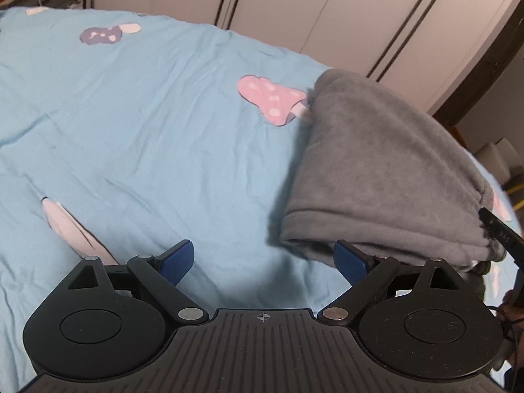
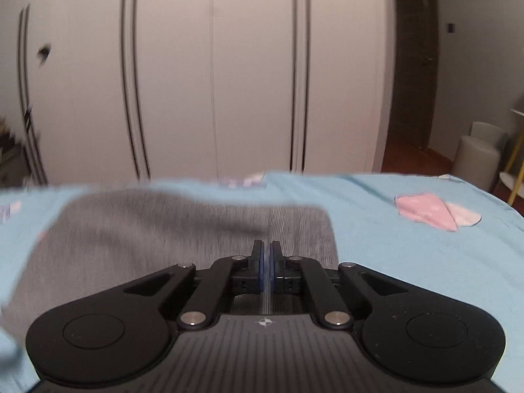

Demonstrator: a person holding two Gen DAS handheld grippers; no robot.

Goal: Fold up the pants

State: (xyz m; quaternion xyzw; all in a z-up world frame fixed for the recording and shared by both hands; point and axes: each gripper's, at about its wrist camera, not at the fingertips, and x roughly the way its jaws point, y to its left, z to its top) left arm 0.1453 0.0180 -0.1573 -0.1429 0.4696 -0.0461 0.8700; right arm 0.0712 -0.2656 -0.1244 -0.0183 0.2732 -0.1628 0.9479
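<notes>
The grey fleece pants (image 1: 376, 163) lie folded in a thick bundle on the right side of the bed. In the left wrist view my left gripper (image 1: 264, 262) hovers open just in front of the bundle's near edge, its right blue pad (image 1: 352, 263) close to the cloth and nothing between the fingers. At that view's right edge, the right gripper (image 1: 499, 234) reaches the pants' hem. In the right wrist view the right gripper (image 2: 267, 255) is shut, a thin strip of grey cloth pinched between its pads, and the pants (image 2: 196, 229) spread out blurred beyond it.
The bed is covered by a light blue sheet (image 1: 147, 114) printed with pink mushrooms (image 1: 268, 100). White wardrobe doors (image 2: 213, 82) stand behind the bed. A white stool (image 2: 481, 157) sits on the floor at the far right.
</notes>
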